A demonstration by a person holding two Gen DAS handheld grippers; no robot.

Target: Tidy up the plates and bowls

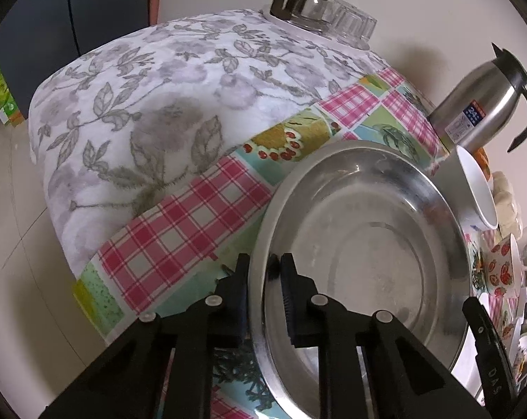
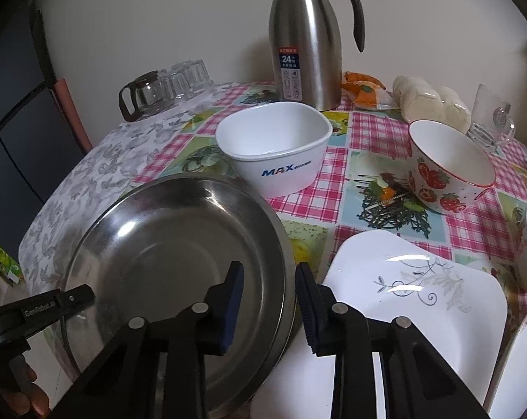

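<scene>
A round steel plate [image 1: 368,244] lies on the checked tablecloth [image 1: 179,223], overhanging the near edge. My left gripper [image 1: 265,276] is shut on its left rim, one finger outside and one inside. My right gripper [image 2: 270,293] straddles the right rim of the steel plate [image 2: 165,262]; a gap still shows beside the inner pad. A white square plate [image 2: 413,286] with a grey flower print lies under the plate's right side. A white square bowl [image 2: 277,160] and a strawberry bowl [image 2: 445,167] stand farther back.
A steel thermos jug [image 2: 305,52] stands at the back by the wall. A glass pot and upturned glasses [image 2: 158,90] sit at the back left. A bag of buns [image 2: 431,104] and a glass mug [image 2: 490,118] lie at the back right. Another white plate [image 2: 521,349] is at the right edge.
</scene>
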